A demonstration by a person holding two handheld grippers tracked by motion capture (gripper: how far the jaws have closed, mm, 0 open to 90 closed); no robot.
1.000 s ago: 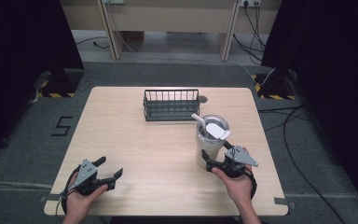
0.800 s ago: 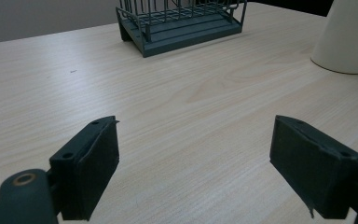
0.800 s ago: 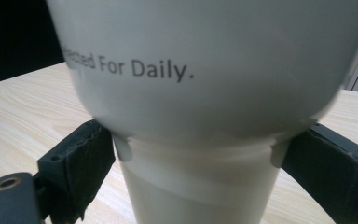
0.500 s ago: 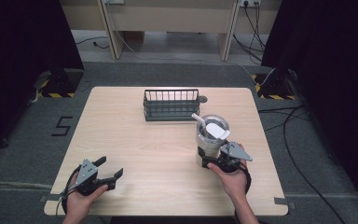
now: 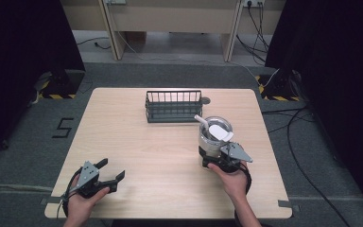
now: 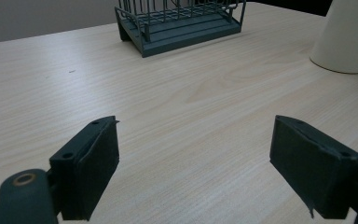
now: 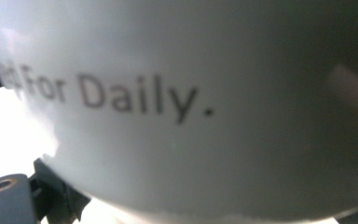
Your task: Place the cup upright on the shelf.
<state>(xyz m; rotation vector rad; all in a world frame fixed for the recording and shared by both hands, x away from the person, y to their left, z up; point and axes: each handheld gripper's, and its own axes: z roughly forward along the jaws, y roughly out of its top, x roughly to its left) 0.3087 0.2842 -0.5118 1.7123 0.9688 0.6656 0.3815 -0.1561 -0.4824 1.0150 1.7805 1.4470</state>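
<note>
Wooden table (image 5: 170, 142), right hand-held gripper (image 5: 217, 163) against cup (image 5: 212, 137)

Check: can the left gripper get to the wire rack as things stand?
Probably yes. The left gripper sits open near the table's front edge, and only bare tabletop lies between it and the wire rack; the cup stands off to one side.

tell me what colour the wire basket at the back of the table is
Dark grey wire basket, with a dark tray base; the left gripper view shows it best.
</note>
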